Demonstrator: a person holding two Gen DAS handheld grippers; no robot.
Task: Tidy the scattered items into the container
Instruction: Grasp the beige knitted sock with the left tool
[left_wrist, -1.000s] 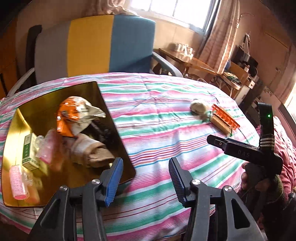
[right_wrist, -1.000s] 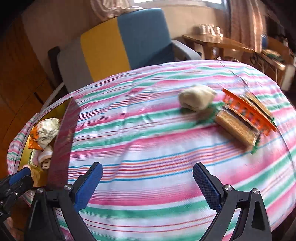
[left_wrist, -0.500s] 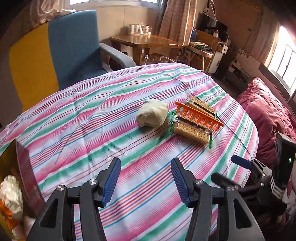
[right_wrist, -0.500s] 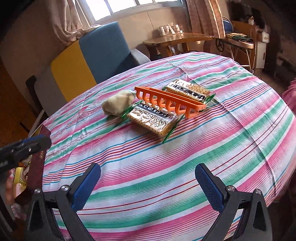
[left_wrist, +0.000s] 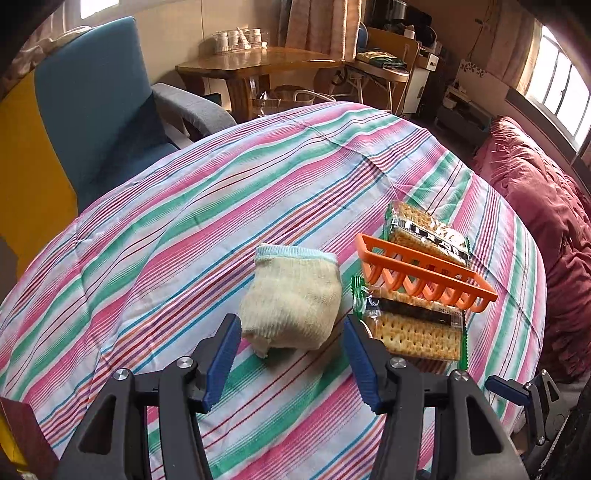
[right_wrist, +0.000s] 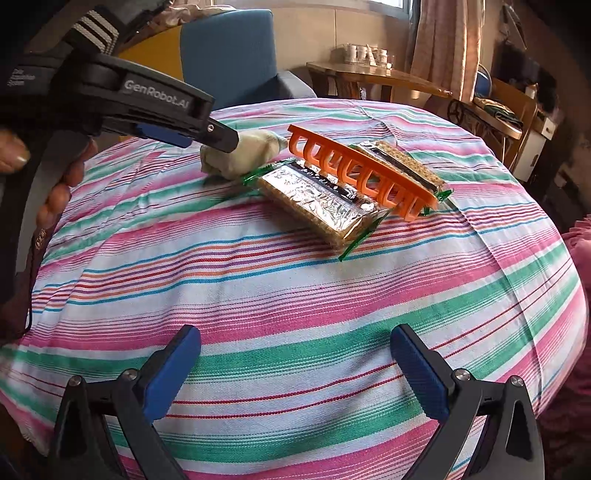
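A rolled cream sock (left_wrist: 291, 299) lies on the striped tablecloth. My left gripper (left_wrist: 291, 354) is open, its blue pads on either side of the sock's near end, not closed on it. To the sock's right lie an orange plastic rack (left_wrist: 421, 273) and two cracker packets (left_wrist: 417, 332), one under the rack and one behind it (left_wrist: 428, 229). In the right wrist view my right gripper (right_wrist: 295, 369) is open and empty over bare cloth, well short of the rack (right_wrist: 358, 170), the packet (right_wrist: 321, 199) and the sock (right_wrist: 251, 151). The left gripper (right_wrist: 207, 134) reaches the sock there.
The container's dark red corner (left_wrist: 22, 428) shows at the lower left of the left wrist view. A blue and yellow armchair (left_wrist: 92, 103) stands behind the table. A wooden desk (left_wrist: 266, 62) and a red bedspread (left_wrist: 546, 221) lie beyond the table edge.
My left gripper has swung from the golden container across the table to the sock and now straddles it. My right gripper has moved toward the rack and packets. Both stayed open.
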